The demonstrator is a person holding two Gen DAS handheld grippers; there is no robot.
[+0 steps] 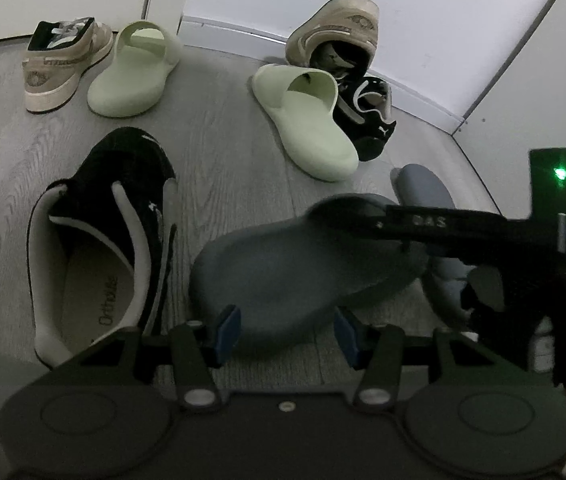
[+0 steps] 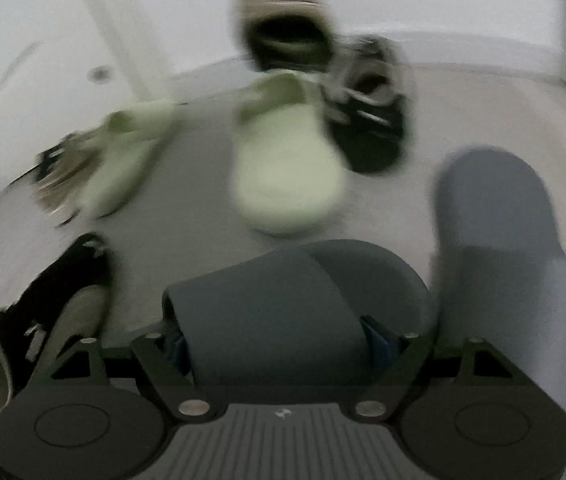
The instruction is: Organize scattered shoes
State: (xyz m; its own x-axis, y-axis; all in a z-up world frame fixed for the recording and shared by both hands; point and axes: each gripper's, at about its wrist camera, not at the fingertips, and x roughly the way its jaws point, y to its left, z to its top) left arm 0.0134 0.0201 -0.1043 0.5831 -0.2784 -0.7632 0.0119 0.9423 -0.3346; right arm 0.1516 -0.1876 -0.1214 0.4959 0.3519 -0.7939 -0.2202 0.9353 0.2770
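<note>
My right gripper is shut on a dark grey slide, its pads clamping the strap from both sides. In the left wrist view the same slide sits just ahead of my left gripper, and the right gripper's upper finger reaches over it from the right. The left gripper's blue pads stand apart with the slide's rounded end seen between them, and they do not press on it. A black sneaker lies to the left, and a lighter blue-grey slide to the right.
Two pale green slides lie farther back on the grey wood floor. A tan sneaker stands at the far left. Another tan sneaker and a second black one are piled by the white wall.
</note>
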